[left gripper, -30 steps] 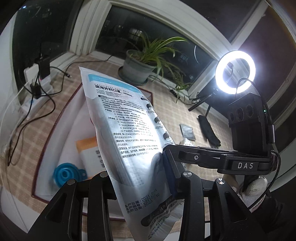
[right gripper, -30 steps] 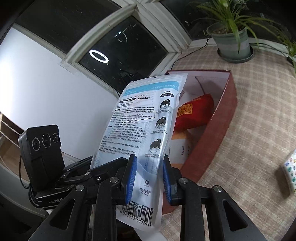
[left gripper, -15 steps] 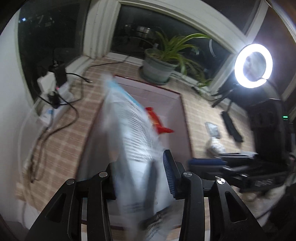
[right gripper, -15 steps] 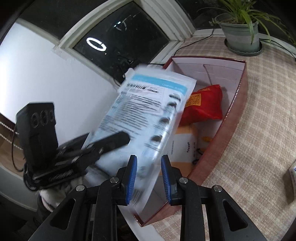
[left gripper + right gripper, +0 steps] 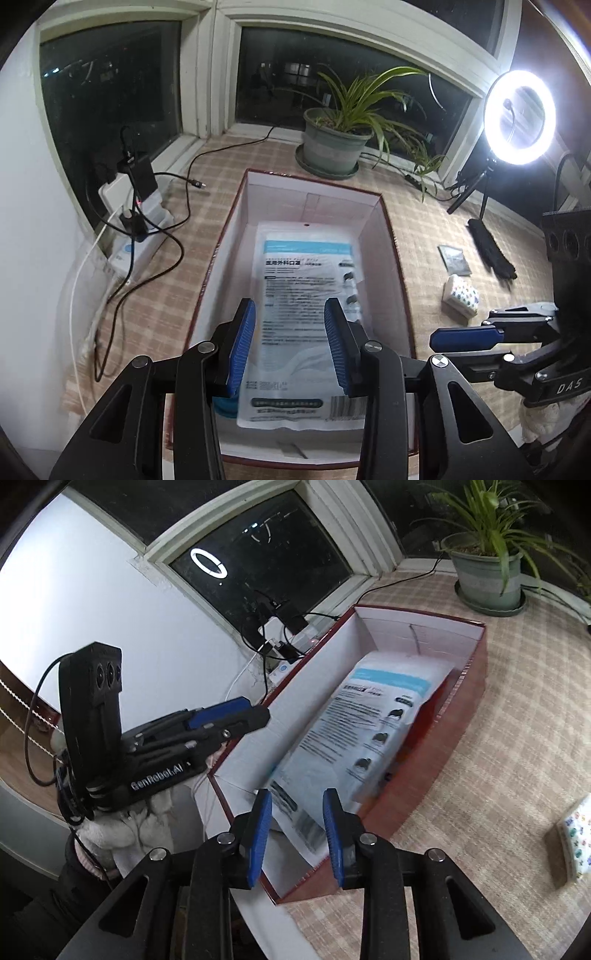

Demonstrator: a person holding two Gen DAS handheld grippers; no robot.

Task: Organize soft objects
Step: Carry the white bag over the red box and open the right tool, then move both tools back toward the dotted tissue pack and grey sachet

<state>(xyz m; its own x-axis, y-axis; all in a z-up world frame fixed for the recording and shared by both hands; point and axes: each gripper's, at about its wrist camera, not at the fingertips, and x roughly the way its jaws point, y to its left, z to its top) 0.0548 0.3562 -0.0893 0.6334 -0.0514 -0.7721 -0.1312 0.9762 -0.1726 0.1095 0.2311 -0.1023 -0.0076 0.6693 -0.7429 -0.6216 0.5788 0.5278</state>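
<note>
A white and blue mask packet (image 5: 306, 295) lies flat inside the red box with white inner walls (image 5: 221, 236). My left gripper (image 5: 290, 308) hovers over the packet's near half, open, its blue pads clear of it. In the right wrist view the same packet (image 5: 354, 738) rests slanted in the box (image 5: 424, 775). My right gripper (image 5: 297, 797) hangs over the box's near corner with its jaws opening and nothing pressed between them. Each gripper also shows in the other's view: the right gripper (image 5: 465, 338) beside the box, the left gripper (image 5: 229, 712) above its far wall.
A potted plant (image 5: 332, 147) stands behind the box, a lit ring light (image 5: 519, 116) at the right. A power strip with tangled cables (image 5: 136, 221) lies left of the box. On the checked mat to the right are a spotted pack (image 5: 461, 295), a grey sachet (image 5: 454, 258) and a black item (image 5: 491, 251).
The packet, held upright by both grippers a second ago, tipped forward and now lies in the box, covering the red and orange packs. Both grippers have let it go.
</note>
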